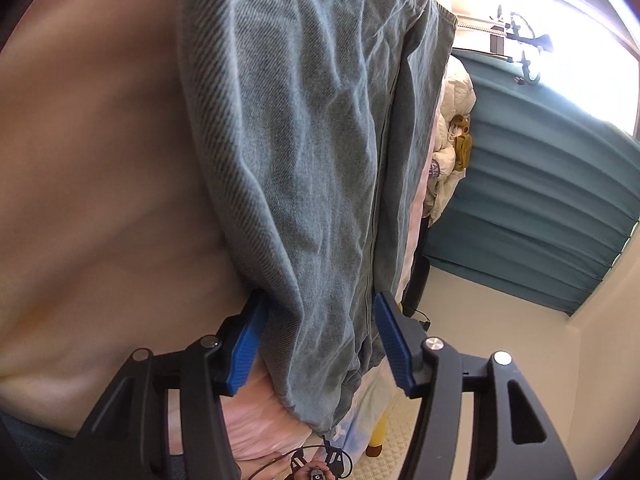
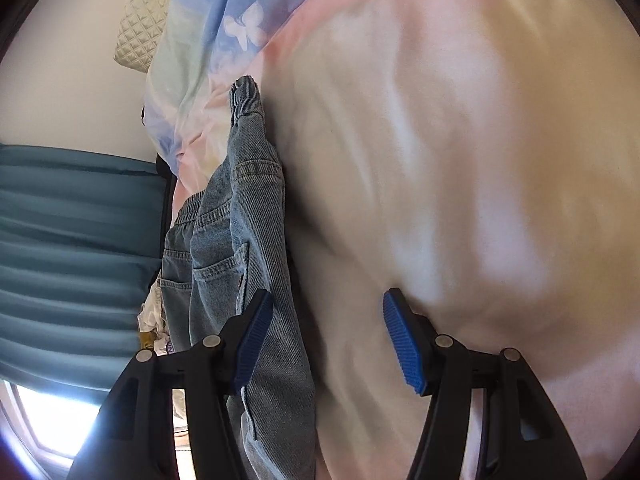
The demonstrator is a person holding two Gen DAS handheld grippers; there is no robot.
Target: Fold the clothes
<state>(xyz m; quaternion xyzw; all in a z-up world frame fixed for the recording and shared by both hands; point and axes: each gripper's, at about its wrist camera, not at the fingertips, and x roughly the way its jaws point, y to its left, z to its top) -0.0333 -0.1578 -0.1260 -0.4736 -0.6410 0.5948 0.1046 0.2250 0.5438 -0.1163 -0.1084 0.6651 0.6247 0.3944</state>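
A pair of faded blue-grey jeans point(image 1: 304, 140) lies on a pale pink bed sheet point(image 1: 92, 184). In the left wrist view my left gripper point(image 1: 320, 344) is open, its blue pads either side of a leg end of the jeans. In the right wrist view my right gripper point(image 2: 328, 340) is open; the jeans point(image 2: 248, 240), showing back pockets and the elastic waistband, pass by its left pad, and the sheet point(image 2: 460, 160) fills the gap and the right side. Neither gripper grips the cloth.
A pastel blue and pink quilt point(image 2: 224, 40) is bunched at the bed's end. Teal curtains point(image 1: 532, 208) hang by a bright window point(image 1: 580, 20). A pile of cream laundry point(image 1: 452, 140) lies beyond the jeans. A cable point(image 1: 312, 460) trails near the bed edge.
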